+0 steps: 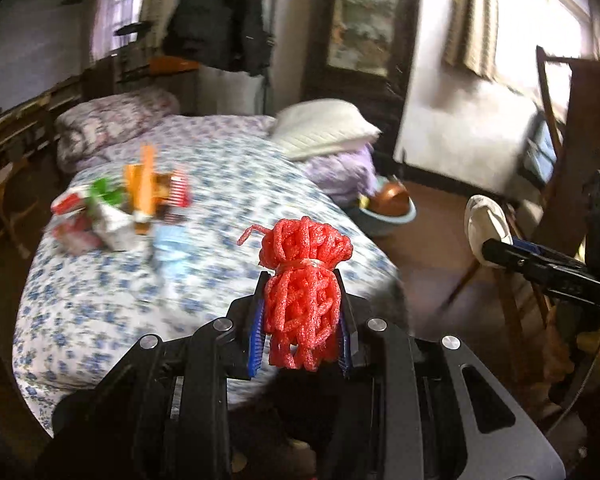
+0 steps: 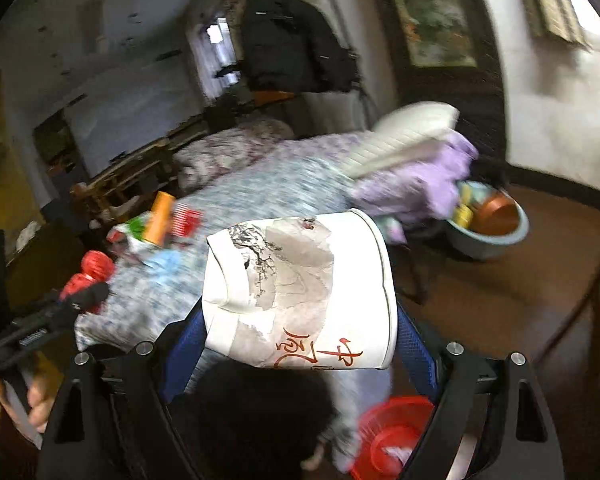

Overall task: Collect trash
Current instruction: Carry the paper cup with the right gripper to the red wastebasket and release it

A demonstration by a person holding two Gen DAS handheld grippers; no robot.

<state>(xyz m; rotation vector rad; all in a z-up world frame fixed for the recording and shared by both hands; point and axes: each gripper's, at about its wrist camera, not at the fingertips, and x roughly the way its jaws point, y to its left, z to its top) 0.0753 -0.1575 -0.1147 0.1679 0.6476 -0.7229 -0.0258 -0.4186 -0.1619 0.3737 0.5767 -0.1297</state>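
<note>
The left gripper (image 1: 305, 300) pinched a red foam net (image 1: 302, 292) above the flowered bed (image 1: 220, 184). The right gripper (image 2: 300, 320), fingers spread wide, clamped a paper cup (image 2: 300, 292) lying sideways.

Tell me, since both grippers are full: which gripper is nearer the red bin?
Right. The right gripper hangs just above the red bin; the left gripper is off across the bed corner.
</note>
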